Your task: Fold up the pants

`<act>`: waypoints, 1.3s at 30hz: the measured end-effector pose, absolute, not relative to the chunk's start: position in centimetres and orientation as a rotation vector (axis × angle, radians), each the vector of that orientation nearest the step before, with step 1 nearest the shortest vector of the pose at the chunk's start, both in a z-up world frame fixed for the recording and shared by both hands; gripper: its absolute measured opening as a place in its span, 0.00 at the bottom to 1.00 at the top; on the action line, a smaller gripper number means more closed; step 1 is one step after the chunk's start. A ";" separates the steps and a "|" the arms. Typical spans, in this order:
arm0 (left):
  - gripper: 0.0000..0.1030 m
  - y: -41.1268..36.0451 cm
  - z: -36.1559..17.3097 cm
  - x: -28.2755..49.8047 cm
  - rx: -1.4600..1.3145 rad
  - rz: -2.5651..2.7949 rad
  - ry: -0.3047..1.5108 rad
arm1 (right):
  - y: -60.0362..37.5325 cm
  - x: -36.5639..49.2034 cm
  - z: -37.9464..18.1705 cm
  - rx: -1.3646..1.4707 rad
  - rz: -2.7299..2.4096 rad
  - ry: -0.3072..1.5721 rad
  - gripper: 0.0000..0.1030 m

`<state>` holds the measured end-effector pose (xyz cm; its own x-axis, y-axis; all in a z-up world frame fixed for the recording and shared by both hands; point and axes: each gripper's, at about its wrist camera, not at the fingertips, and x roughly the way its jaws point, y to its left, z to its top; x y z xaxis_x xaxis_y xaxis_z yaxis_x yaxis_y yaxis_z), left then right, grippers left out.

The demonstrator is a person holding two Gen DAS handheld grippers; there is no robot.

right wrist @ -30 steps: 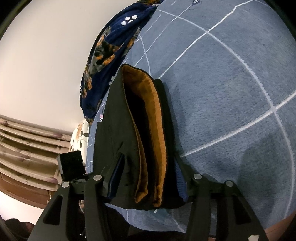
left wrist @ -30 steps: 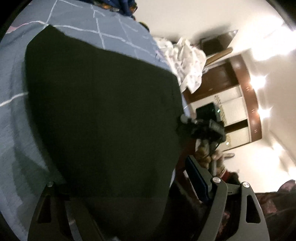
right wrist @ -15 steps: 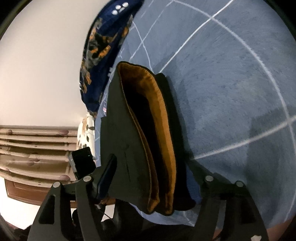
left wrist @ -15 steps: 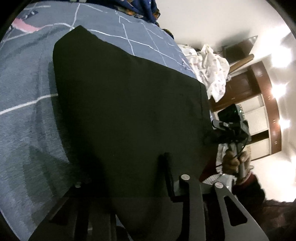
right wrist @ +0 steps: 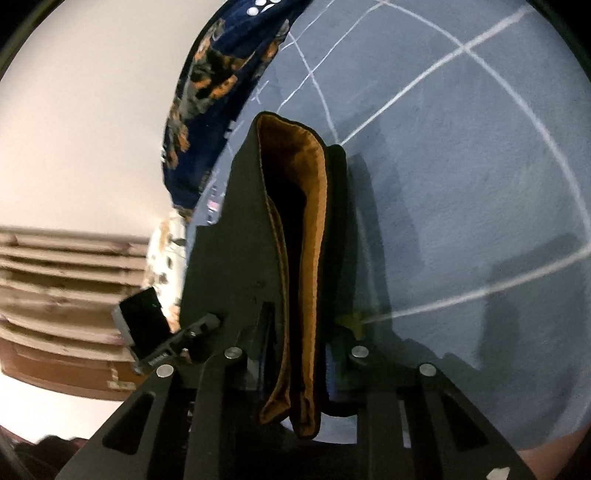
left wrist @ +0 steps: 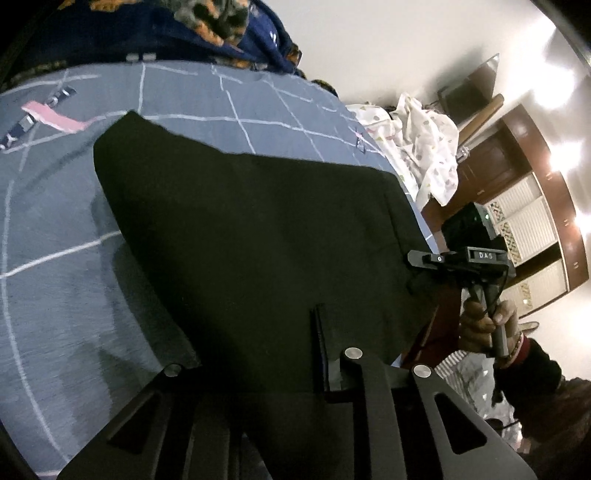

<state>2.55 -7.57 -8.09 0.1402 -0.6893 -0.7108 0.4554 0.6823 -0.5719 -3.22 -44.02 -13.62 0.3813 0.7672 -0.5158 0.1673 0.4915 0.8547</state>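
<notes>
Above the blue bed point(left wrist: 66, 229), the black pants point(left wrist: 258, 240) hang between both grippers, left gripper point(left wrist: 258, 373) and right gripper point(right wrist: 295, 354), each with jaws closed on an edge. Uneven lowering could skew the fold; a slack grip would spill the layers.

Close opposing wrist views, shared pants point(left wrist: 258, 236) over bedspread point(right wrist: 461, 184).

One pair of pants point(left wrist: 258, 236), dark, with two orange-lined layers point(right wrist: 295, 258) at its near edge. One grey bedspread point(left wrist: 55, 258). One navy patterned blanket point(left wrist: 166, 33) at the far side. One white printed cloth point(left wrist: 424, 147), far right. Two grippers: left point(left wrist: 258, 369), right point(right wrist: 295, 354). One hand point(left wrist: 487, 325) at right.
</notes>
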 end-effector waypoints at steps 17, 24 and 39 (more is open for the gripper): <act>0.17 -3.4 -5.4 1.0 -0.044 -0.664 1.044 | -35.7 -1.7 -13.6 1.041 0.575 1.142 0.20; 0.17 -2.9 -5.9 0.7 -0.006 -0.654 1.039 | -35.2 -1.4 -14.3 1.017 0.564 1.178 0.23; 0.17 -3.4 -5.8 0.2 0.048 -0.636 1.025 | -34.2 -0.7 -14.9 0.995 0.584 1.191 0.23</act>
<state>0.22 -3.40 -5.79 0.3562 -0.4704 -0.8074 0.5144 0.8200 -0.2509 -0.71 -34.25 -14.86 0.3043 0.8197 -0.4853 0.1176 0.4732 0.8731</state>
